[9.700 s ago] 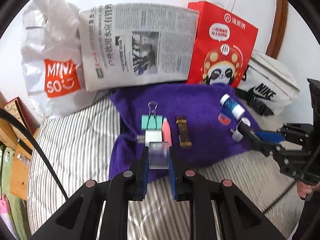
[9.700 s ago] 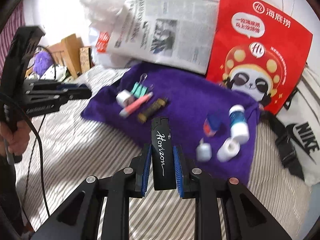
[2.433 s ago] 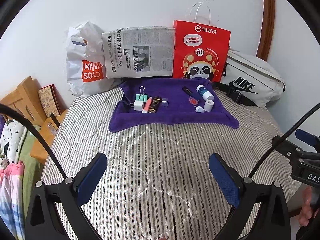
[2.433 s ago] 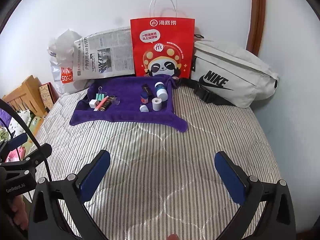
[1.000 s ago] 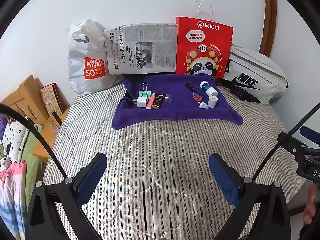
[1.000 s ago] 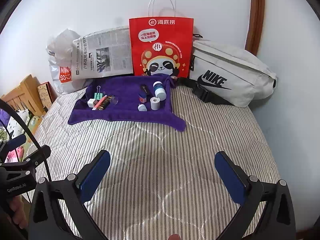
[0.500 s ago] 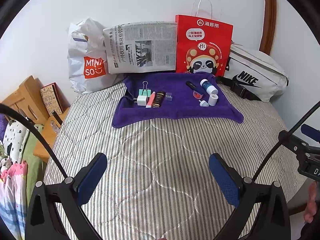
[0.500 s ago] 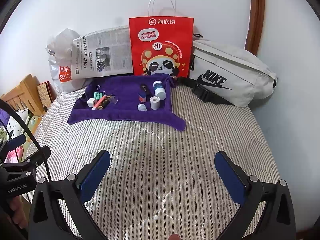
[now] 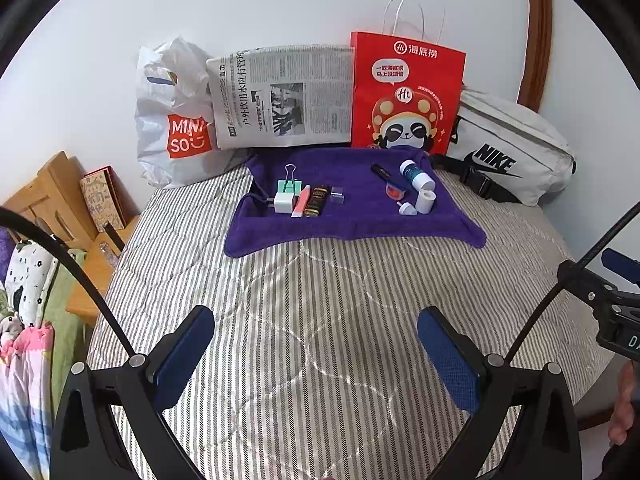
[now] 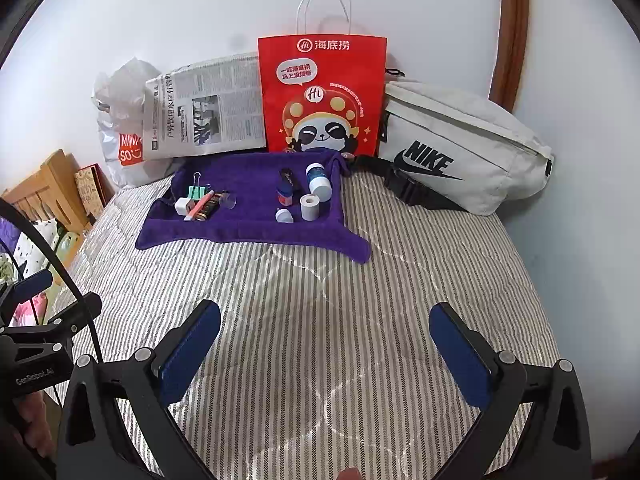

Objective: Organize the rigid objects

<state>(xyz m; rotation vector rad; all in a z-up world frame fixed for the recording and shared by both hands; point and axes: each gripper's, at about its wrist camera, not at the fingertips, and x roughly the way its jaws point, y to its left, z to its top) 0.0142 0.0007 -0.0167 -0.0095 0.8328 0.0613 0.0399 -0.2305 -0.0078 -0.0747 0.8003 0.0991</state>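
Right wrist: striped bed (image 10: pixel 320 280) (white wall (image 10: pixel 440 8))

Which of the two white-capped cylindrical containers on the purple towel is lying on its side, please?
The blue-labelled bottle at the back lies tipped over; the plain white one in front stands upright.

Both claws (image 9: pixel 316 354) (image 10: pixel 324 344) emptied, withdrawn, agape.

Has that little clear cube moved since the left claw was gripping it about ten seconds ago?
Yes. The clear cube now lies on the purple towel, just right of the brown bar; the left gripper is open.
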